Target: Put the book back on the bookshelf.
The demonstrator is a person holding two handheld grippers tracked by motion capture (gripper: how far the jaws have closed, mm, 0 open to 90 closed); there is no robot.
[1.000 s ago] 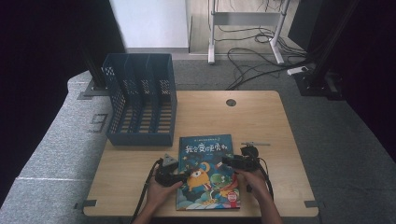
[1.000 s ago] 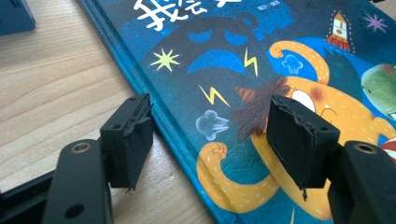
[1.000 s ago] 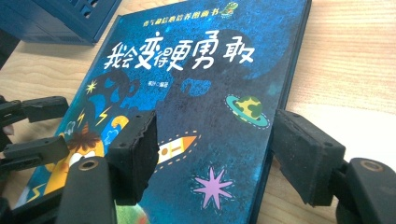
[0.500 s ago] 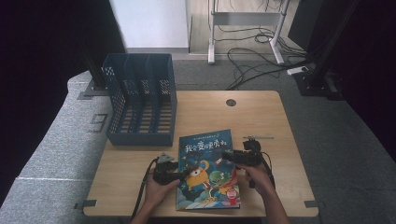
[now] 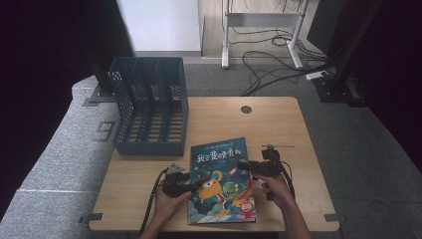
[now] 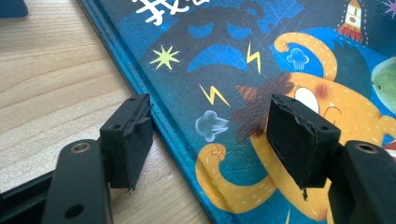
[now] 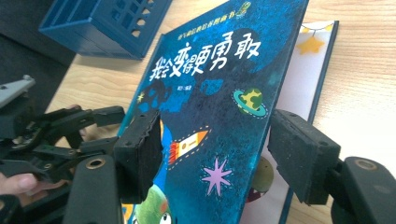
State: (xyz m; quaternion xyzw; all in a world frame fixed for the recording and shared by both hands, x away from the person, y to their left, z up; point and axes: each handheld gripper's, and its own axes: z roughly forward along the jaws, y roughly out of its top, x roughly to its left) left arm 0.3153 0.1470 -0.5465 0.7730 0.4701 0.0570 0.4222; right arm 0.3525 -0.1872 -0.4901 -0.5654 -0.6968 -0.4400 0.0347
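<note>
A dark blue picture book point(image 5: 221, 181) with cartoon monsters lies near the table's front edge. My left gripper point(image 5: 191, 188) stands open across its spine edge: in the left gripper view point(image 6: 210, 140) one jaw is over the wood beside the spine and the other over the cover point(image 6: 280, 56). My right gripper point(image 5: 244, 166) is at the book's right side, also open. In the right gripper view point(image 7: 219, 154) the front cover point(image 7: 215, 79) is tilted up off the white inner page point(image 7: 313, 70), its free edge between the jaws. Which jaw touches it I cannot tell.
A blue slotted file rack point(image 5: 149, 107) stands at the table's back left, also seen in the right gripper view point(image 7: 102, 23). Bare wood point(image 5: 259, 127) with a round cable hole point(image 5: 246, 109) lies behind the book. Cables and a stand's legs are on the floor beyond.
The right gripper has risen a little at the book's right edge, and the front cover has tilted up from flat. The left gripper has stayed at the spine.
</note>
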